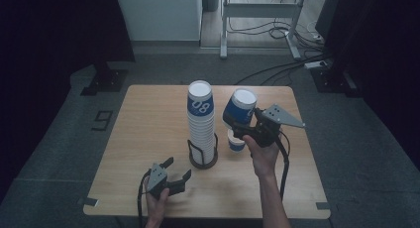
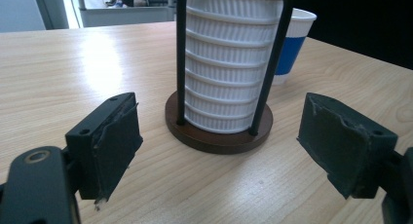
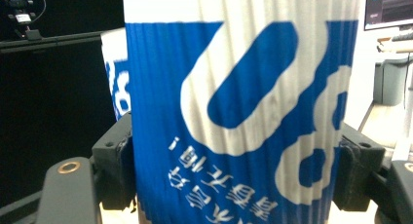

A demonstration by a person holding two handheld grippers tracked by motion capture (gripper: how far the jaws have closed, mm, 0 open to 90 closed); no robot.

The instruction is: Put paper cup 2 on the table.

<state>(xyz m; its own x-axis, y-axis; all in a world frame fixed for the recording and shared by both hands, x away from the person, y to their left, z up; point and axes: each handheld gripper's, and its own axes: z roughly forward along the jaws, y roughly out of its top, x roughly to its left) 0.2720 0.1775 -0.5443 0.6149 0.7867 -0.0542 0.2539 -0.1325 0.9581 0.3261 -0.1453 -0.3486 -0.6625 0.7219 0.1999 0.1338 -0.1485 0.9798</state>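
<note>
From the high view, a wooden table [image 1: 148, 139] carries a tall stack of blue-and-white paper cups [image 1: 201, 124] standing in a black wire holder [image 1: 203, 156] near the middle; just right of the holder a single paper cup [image 1: 236, 141] stands upright on the table; above that cup the right gripper [image 1: 241, 125] pinches another blue-and-white cup [image 1: 239, 109], tilted with its white end up and toward the stack; the left gripper [image 1: 178, 169] rests low near the table's front edge, jaws spread, in front of the holder and apart from it.

From the left gripper view, the two black pads [image 2: 114, 141] stand wide apart with nothing between them; beyond them the holder's round brown base [image 2: 219, 134] bears the ribbed white stack [image 2: 229, 58]; the single cup [image 2: 292, 44] stands behind it to the right.

From the right gripper view, the held cup [image 3: 243, 112] sits close to the lens, its blue print upside down, with the jaws pressed on both of its sides; the printed stack [image 3: 116, 73] peeks out behind it at the left.
</note>
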